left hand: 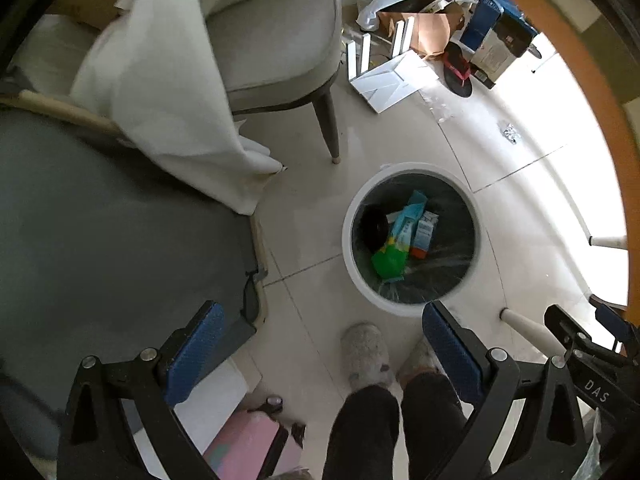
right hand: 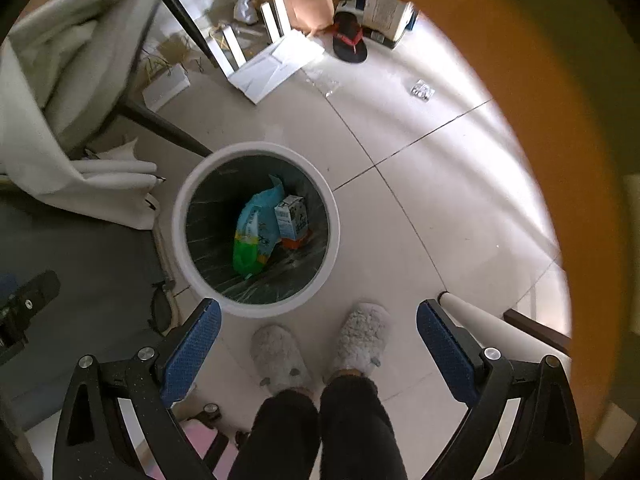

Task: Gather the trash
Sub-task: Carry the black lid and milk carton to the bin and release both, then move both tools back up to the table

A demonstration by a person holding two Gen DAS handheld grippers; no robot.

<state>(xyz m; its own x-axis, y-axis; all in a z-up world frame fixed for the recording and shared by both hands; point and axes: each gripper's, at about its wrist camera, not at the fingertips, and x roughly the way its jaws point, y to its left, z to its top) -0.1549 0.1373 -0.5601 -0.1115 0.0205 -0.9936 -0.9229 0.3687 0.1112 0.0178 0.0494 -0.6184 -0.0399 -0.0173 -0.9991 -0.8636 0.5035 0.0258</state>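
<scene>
A white round trash bin [left hand: 362, 280] with a dark liner stands on the tiled floor; it also shows in the right wrist view [right hand: 256, 306]. Inside lie a blue-green snack bag [left hand: 394, 246] [right hand: 256, 232], a small carton [left hand: 425, 234] [right hand: 292, 216] and a black round thing [left hand: 374, 226]. My left gripper [left hand: 322, 350] is open and empty, high above the floor, near side of the bin. My right gripper [right hand: 318, 346] is open and empty, also above and just in front of the bin. The right gripper's body [left hand: 592, 360] shows at the left view's right edge.
The person's slippered feet [right hand: 320, 350] stand in front of the bin. A grey chair [left hand: 280, 40] with white cloth [left hand: 168, 92] stands beyond. Boxes, papers [left hand: 394, 80] and a sandal [left hand: 458, 70] lie on the far floor. A small wrapper [right hand: 422, 90] lies on the tiles. An orange table edge [right hand: 540, 160] curves at right.
</scene>
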